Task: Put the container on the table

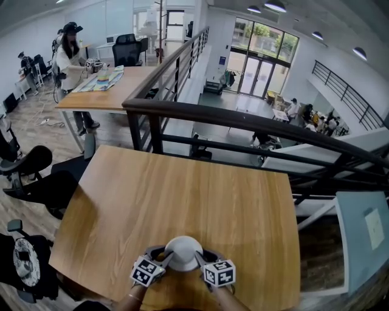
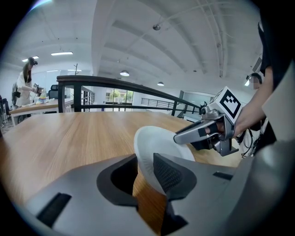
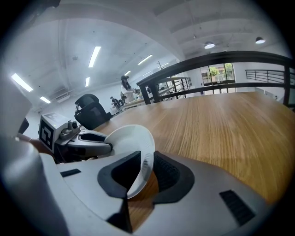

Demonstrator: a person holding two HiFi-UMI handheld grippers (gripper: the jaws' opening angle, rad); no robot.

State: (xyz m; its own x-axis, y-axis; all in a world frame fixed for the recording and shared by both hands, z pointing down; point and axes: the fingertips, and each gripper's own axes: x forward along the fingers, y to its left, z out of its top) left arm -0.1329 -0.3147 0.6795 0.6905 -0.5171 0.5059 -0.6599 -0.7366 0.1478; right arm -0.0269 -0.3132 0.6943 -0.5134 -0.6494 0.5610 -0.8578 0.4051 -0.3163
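Container [image 1: 183,250] sits by worktop [image 1: 182,194] near edge | your left hand-held gripper [image 2: 144,168] and right hand-held gripper [image 3: 146,168] are released, rim loose between jaws | why: placement looks done

A black railing [image 1: 255,124] crosses mid-frame above a lower hall with tall glass doors [image 1: 261,58] at the upper right — at the upper left a wooden desk [image 1: 115,91] and a black office chair [image 1: 129,50] stand on plank floor [image 1: 30,121], under white walls and ceiling lights [image 1: 275,6].
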